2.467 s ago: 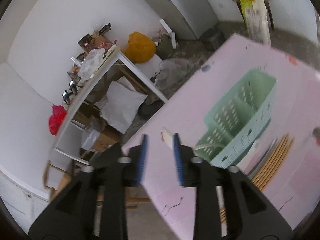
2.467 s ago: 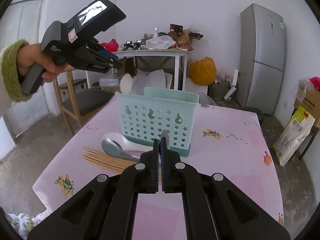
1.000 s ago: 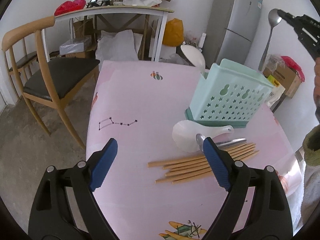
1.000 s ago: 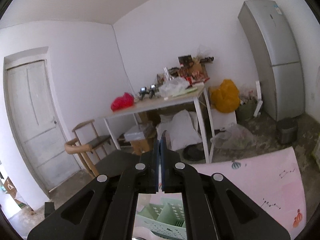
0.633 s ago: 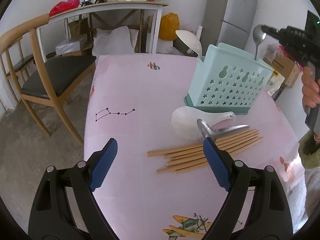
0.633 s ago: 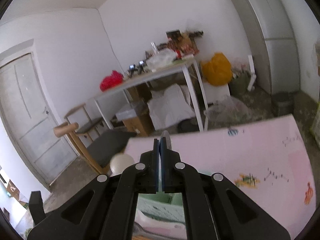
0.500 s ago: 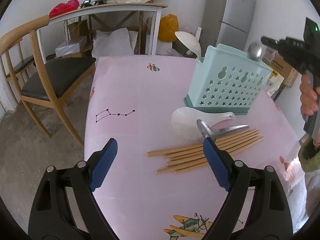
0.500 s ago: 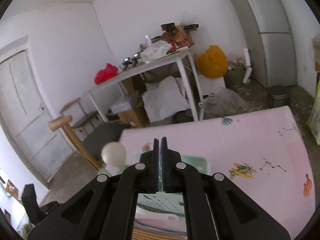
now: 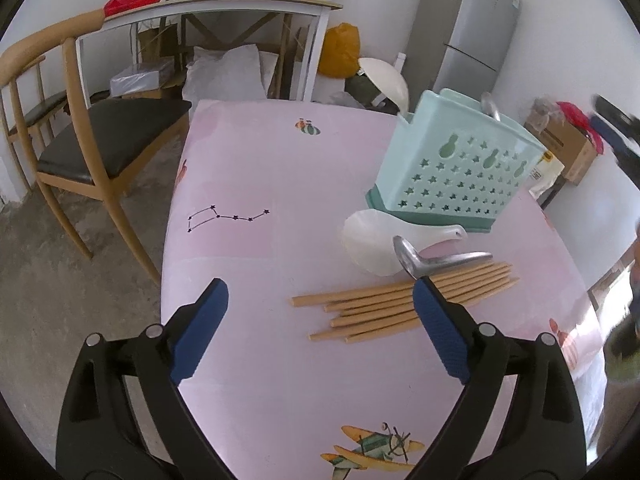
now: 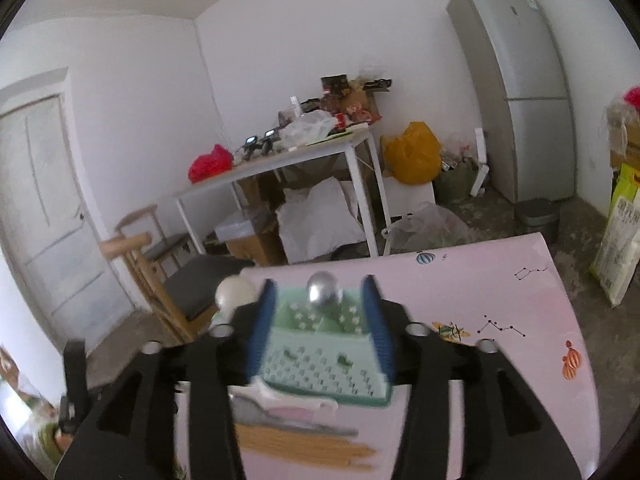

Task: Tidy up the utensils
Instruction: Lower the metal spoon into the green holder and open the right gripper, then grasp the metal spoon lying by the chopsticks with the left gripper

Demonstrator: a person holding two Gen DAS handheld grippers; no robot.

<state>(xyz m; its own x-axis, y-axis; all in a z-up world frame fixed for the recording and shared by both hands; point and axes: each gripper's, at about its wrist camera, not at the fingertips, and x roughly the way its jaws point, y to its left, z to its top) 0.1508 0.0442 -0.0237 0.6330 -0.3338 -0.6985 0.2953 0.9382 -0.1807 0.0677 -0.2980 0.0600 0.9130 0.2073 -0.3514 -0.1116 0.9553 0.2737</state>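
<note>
Both the left gripper (image 9: 318, 310) and right gripper (image 10: 318, 330) gape empty; next, one should straddle the metal spoon (image 9: 430, 260) handle above the chopsticks (image 9: 400, 306), pinching only it.

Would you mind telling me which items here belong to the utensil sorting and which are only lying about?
Job:
- green caddy
- steel spoon and white spoon standing in it
- white ladle, metal spoon, chopsticks on the table

Bystanders:
- chair
- fridge
- yellow bag

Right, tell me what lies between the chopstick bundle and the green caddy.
In the left wrist view, a white ladle and a metal spoon lie between the chopsticks and the caddy.
</note>
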